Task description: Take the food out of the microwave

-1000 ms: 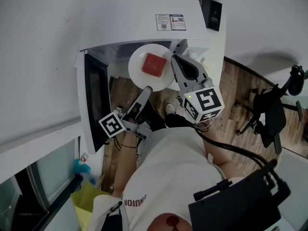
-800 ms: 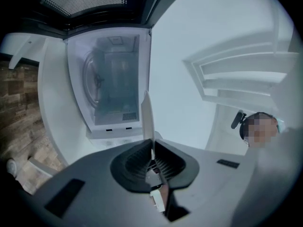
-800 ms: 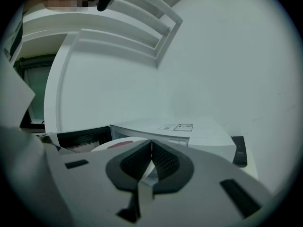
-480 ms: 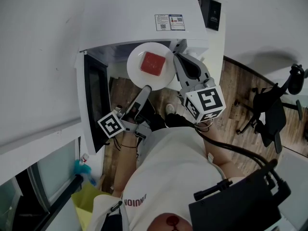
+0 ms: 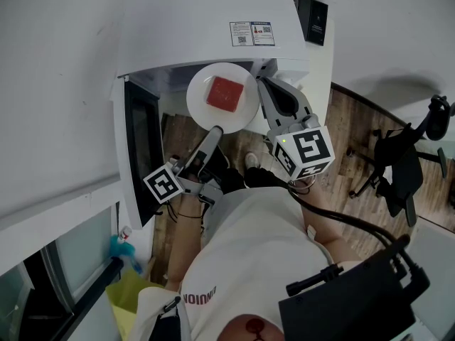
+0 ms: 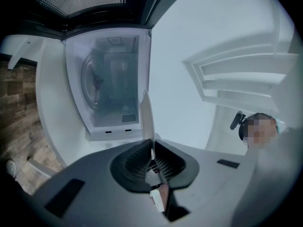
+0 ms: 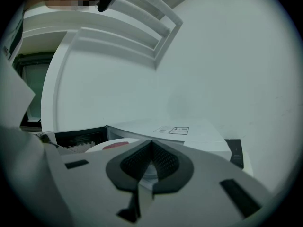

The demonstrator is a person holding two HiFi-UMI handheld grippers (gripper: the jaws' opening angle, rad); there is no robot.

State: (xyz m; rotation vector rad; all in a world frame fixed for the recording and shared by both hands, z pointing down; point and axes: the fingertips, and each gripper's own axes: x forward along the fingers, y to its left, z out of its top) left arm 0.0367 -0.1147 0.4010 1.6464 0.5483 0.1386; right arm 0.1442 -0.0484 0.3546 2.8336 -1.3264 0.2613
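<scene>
You are in the carry-out step: your left gripper (image 5: 216, 131) has its jaws nearly closed, pinched on the near rim of the white plate (image 5: 200, 84). In the left gripper view that rim stands edge-on between the pads and runs out past the tips. The food (image 5: 226, 93), a red square block, lies on the middle of the plate, just ahead of those jaws. The plate hangs at the mouth of the microwave (image 5: 206, 27). Straight ahead of the left jaws the cavity (image 6: 111, 79) looks bare apart from its turntable, so the plate seems to be out of it or very nearly so. Your right gripper (image 5: 260, 87) has its jaws together on nothing. The plate's right rim is just to the left of its tips, though I cannot tell whether it touches them, as the head view is too coarse there. The open door (image 5: 138, 148) stands to the left of the left jaws. The next move probably calls for drawing the plate straight back toward you, level, because a single pinch on one rim lets the far edge droop and the block slide. Keep clear of the door as you draw back, and steady the right rim if the plate tips.
</scene>
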